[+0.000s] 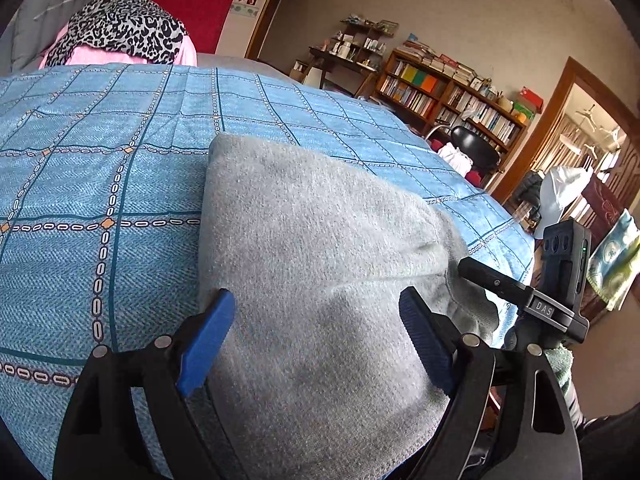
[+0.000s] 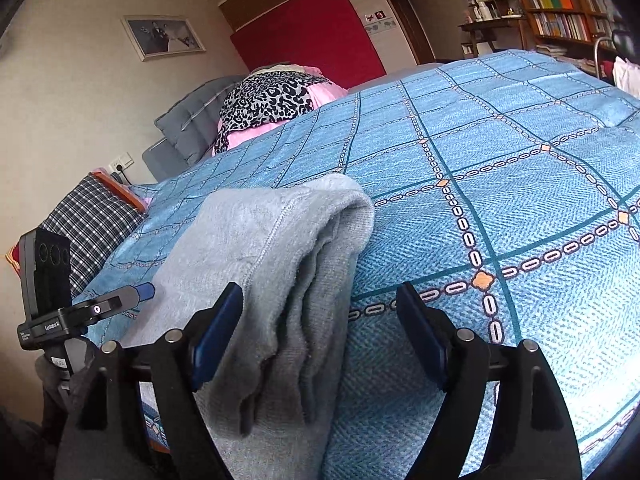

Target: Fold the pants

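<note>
Grey knit pants (image 1: 316, 264) lie folded in a thick bundle on the blue patterned bedspread (image 1: 100, 184), near its front edge. My left gripper (image 1: 320, 340) is open, its blue-padded jaws spread on either side of the bundle's near end. In the right wrist view the same pants (image 2: 280, 264) show their stacked folded layers. My right gripper (image 2: 320, 336) is open, with the left jaw over the pants and the right jaw over the bedspread (image 2: 520, 200). The right gripper's body (image 1: 560, 280) shows beside the pants; the left gripper's body (image 2: 60, 300) shows in the right wrist view.
A leopard-print and pink pile (image 1: 120, 36) lies at the head of the bed against a red headboard (image 2: 308, 40). A checked pillow (image 2: 88, 224) lies at the left bed edge. Bookshelves (image 1: 452, 92) and a black chair (image 1: 476, 148) stand beyond the bed's right side.
</note>
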`<state>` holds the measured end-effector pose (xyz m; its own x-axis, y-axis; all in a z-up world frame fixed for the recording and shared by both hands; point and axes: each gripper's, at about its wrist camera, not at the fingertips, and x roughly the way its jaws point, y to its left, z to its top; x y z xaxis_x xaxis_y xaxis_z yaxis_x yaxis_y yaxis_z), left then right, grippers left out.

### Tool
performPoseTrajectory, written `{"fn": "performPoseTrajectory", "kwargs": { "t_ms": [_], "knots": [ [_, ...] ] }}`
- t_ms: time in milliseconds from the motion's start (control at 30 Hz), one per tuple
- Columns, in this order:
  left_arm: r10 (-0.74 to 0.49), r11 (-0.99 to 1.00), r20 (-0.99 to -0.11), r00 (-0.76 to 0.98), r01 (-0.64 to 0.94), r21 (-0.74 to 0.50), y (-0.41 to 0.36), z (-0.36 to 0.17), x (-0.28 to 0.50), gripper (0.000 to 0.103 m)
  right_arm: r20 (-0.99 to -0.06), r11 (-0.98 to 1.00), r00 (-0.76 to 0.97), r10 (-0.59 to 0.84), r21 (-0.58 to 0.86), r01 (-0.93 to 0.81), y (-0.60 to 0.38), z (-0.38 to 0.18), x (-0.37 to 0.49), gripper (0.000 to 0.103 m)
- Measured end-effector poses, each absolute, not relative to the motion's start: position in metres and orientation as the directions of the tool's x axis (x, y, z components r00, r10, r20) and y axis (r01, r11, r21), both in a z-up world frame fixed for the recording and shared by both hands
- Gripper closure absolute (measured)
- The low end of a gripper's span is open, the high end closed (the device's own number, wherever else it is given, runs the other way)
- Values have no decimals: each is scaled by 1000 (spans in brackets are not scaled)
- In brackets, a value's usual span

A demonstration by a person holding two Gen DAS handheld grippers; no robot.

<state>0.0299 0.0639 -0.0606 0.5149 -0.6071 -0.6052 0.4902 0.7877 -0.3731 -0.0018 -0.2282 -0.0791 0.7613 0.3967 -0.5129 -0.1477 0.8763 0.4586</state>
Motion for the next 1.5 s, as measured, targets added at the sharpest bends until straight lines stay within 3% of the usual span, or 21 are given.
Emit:
{"fn": "performPoseTrajectory", "kwargs": {
  "t_ms": [333,900,1033,1233,1367,1500],
  "knots": [
    [-623,771,-647,440,485,-413,65,-59,64,19,-534,811,674,510,559,-171,-236,-87,34,23],
    [-622,779,-647,442,435,-452,79,-52,83,19,-552,793,613,565,568,-219,-220,-89,52,23],
    [-579,811,-695,426,388,-438,82,-64,97,19,-552,790,607,572,571,-224,-218,-90,57,23],
    [-636,768,-700,326,360,-530,78,-81,112,19,-552,790,605,574,566,-234,-214,-90,59,22],
    [-672,735,-680,291,375,-565,72,-80,114,26,-547,792,608,575,560,-244,-213,-89,59,28],
    [-675,731,-684,277,379,-568,67,-80,119,23,-542,789,608,580,559,-254,-213,-90,58,31]
  ]
}}
